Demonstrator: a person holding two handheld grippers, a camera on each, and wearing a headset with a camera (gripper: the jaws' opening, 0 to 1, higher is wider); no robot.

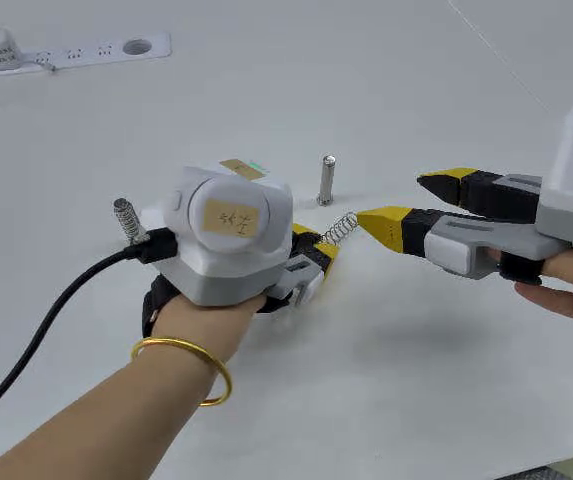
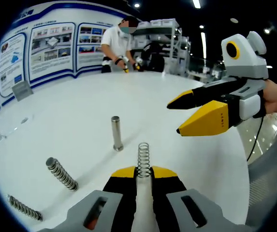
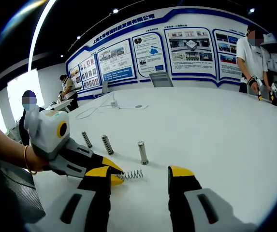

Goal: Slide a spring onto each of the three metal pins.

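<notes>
1. The left gripper (image 2: 144, 173) has yellow jaw tips on black fingers and a pale grey body with a tan label (image 1: 231, 218).
2. The spring (image 2: 143, 157) between its jaws is silvery, banded light and dark by its coils.
3. The right gripper (image 2: 174, 118) has the same yellow, black and grey-white colours.
4. The pin (image 2: 116, 133) just beyond the left gripper's tips is plain grey metal.
5. The sprung pins (image 2: 61, 173) to its left are ringed in darker grey.
6. Behind the left gripper are a gold bracelet (image 1: 176, 343) and a black cable (image 1: 61, 300).
7. The table (image 1: 416, 400) beneath both grippers is white.

left hand-held gripper (image 1: 324, 247): grey-white, yellow tips, tan label (image 1: 231, 217), black cable (image 1: 116, 258) | wrist: gold bangle (image 1: 181, 344)
</notes>
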